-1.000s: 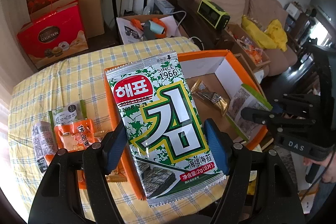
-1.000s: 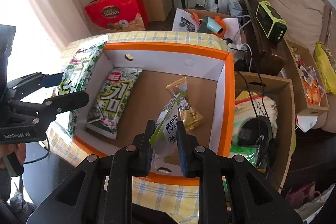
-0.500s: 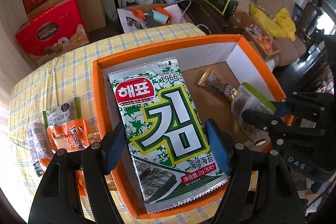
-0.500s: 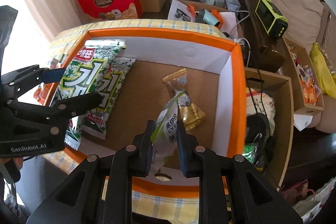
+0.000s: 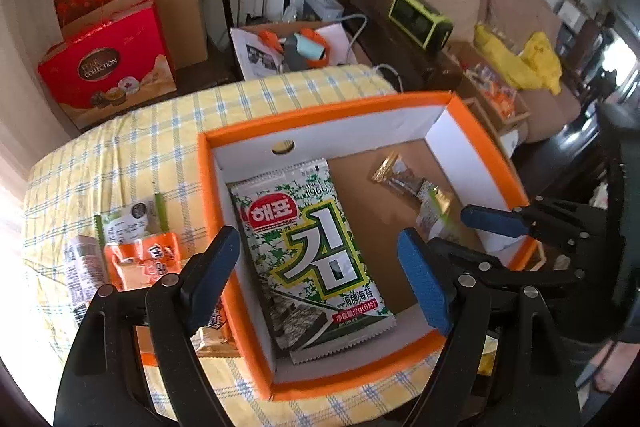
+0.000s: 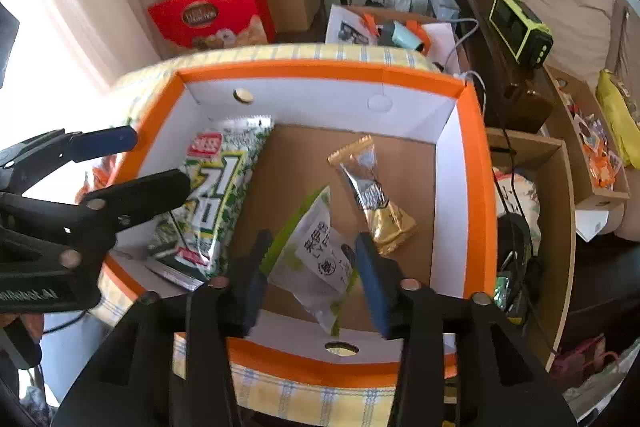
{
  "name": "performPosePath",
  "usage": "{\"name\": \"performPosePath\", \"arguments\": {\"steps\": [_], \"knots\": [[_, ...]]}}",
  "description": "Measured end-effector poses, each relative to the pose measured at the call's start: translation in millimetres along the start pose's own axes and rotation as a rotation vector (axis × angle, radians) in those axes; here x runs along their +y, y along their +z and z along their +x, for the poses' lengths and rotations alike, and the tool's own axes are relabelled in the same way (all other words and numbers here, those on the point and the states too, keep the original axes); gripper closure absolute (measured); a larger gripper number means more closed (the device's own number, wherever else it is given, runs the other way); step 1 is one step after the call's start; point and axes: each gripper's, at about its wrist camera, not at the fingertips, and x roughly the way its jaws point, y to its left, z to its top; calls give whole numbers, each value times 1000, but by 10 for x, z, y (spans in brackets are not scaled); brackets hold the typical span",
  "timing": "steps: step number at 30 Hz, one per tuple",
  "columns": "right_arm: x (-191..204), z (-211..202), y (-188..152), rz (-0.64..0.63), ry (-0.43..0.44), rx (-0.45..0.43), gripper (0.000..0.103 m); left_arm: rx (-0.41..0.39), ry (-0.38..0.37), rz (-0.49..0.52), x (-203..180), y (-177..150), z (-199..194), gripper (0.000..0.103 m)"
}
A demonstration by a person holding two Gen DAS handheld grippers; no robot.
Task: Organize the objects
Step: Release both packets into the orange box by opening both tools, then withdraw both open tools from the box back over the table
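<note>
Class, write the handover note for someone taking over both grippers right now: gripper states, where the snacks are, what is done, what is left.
Left gripper: jaws opening, nothing pressed; the seaweed packet lies below them in the orange box, on top of a second seaweed packet.
Right gripper: jaws opening, pads off the green-edged white pouch, which is blurred and lies between them over the box floor.
Done: both seaweed packets, the gold-ended candy bar and the pouch are inside the box.
Left: the orange snack packets and the small white packets on the checked tablecloth, left of the box.
</note>
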Motion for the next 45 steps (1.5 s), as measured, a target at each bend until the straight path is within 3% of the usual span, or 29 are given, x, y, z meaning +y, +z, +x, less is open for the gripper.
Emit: {"name": "performPosePath", "arguments": {"steps": [4,9,14,17,23,27,45], "knots": [[21,-100,46,14,18,-29,46,-27,-16,-18,89,22,-189,16],[85,-134,80,5,10,-33,45,-55,1,-18,188,-2,-390,13],[196,-165,80,-22,-11,-38,32,-74,31,-24,347,-59,-527,12],[299,-199,101,-42,-22,-48,18,-81,46,-37,489,-110,-579,0],[455,-248,151,-56,-52,-50,12,-66,81,-53,752,-204,-654,0],[616,-324,170,-72,-37,-74,2,-76,99,-88,987,-275,-736,0],[1371,-377,296,-145,83,-114,2,-28,151,-208,1856,-702,-757,0]]}}
